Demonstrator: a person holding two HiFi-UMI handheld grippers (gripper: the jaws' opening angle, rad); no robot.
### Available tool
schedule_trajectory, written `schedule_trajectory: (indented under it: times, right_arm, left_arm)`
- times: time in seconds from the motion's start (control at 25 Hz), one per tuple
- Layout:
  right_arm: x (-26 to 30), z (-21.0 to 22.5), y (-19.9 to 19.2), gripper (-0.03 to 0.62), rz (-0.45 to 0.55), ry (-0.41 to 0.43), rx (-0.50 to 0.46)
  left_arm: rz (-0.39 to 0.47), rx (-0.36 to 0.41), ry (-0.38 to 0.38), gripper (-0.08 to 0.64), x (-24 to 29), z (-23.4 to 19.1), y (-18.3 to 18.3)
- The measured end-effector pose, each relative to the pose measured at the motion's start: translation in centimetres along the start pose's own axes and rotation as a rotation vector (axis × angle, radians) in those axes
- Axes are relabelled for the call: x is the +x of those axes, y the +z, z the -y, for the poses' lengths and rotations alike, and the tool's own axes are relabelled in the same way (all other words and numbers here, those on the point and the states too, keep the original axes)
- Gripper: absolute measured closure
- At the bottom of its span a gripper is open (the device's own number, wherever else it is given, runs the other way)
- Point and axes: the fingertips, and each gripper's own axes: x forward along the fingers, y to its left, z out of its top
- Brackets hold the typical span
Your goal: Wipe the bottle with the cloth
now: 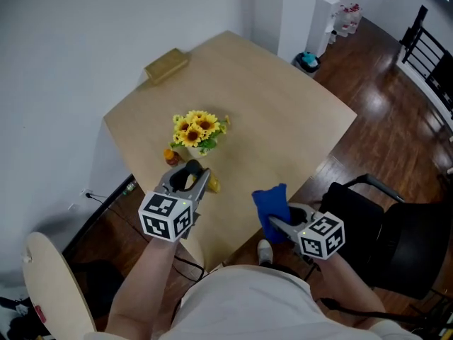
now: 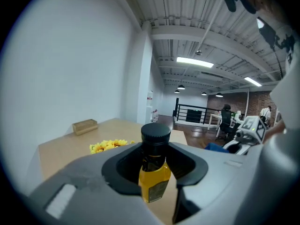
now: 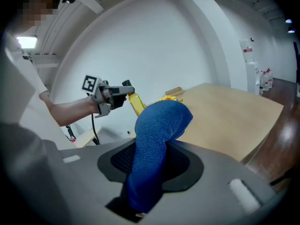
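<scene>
Bottle [image 2: 154, 170] of yellow liquid sits clamped in the left gripper [image 1: 187, 178] over the table's [image 1: 283, 119] near edge. The right gripper [image 1: 282, 222] pinches the blue cloth [image 1: 271, 202], apart from it. Best press the cloth against the bottle's side, keeping both grips firm.

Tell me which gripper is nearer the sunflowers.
Left. The left gripper, shut on the bottle, sits right by the sunflowers; the right gripper, shut on the blue cloth, is farther off at the near edge of the table.
</scene>
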Motion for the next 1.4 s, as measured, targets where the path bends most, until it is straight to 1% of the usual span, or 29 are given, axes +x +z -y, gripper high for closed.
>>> schedule_trajectory:
  times: [0.2,0.36,0.52,0.6,0.76,0.96,1.04,1.12,1.24,1.4]
  right_arm:
    - [-3.7,1.0,-1.0,0.439,0.005,-0.037,0.001]
    - [-5.5,2.1,-1.6,0.439,-0.021,-0.065,0.0]
    - [-6.7,2.7,-1.7,0.439,-0.057,-0.071,-0.025]
    - [-7.0,3.1,-1.5,0.439,-0.061,-0.068,-0.037]
    - [-6.9,4.0,-1.3,0.439,-0.084,-0.065,-0.091]
    - [-6.6,4.0,-0.7,0.439,-0.081,-0.02,-0.15]
    - [-6.3,4.0,-0.5,0.439,-0.076,0.002,-0.171]
    - [-6.2,4.0,-0.4,0.439,-0.064,0.026,-0.18]
    - [-6.0,3.8,0.0,0.439,-0.045,0.067,-0.208]
    - [-4.9,3.4,-0.5,0.439,-0.036,0.131,-0.256]
  left_arm:
    - [-0.003,-0.053,0.121,0.402,4.4,-2.7,-3.9]
    - [0.005,-0.086,0.214,0.402,6.8,-4.6,-6.5]
    - [0.004,-0.094,0.265,0.402,8.5,-5.4,-8.4]
    - [0.01,-0.089,0.288,0.4,9.0,-5.7,-8.7]
    - [0.02,-0.073,0.316,0.399,9.5,-5.9,-8.8]
    - [0.008,-0.071,0.346,0.389,9.2,-5.9,-9.1]
    - [-0.007,-0.064,0.358,0.34,8.9,-5.9,-9.2]
    - [-0.016,-0.043,0.381,0.324,7.9,-5.5,-8.9]
    - [-0.009,-0.025,0.407,0.322,4.9,-3.8,-8.5]
    - [-0.014,-0.025,0.41,0.342,-1.1,-0.6,-9.1]
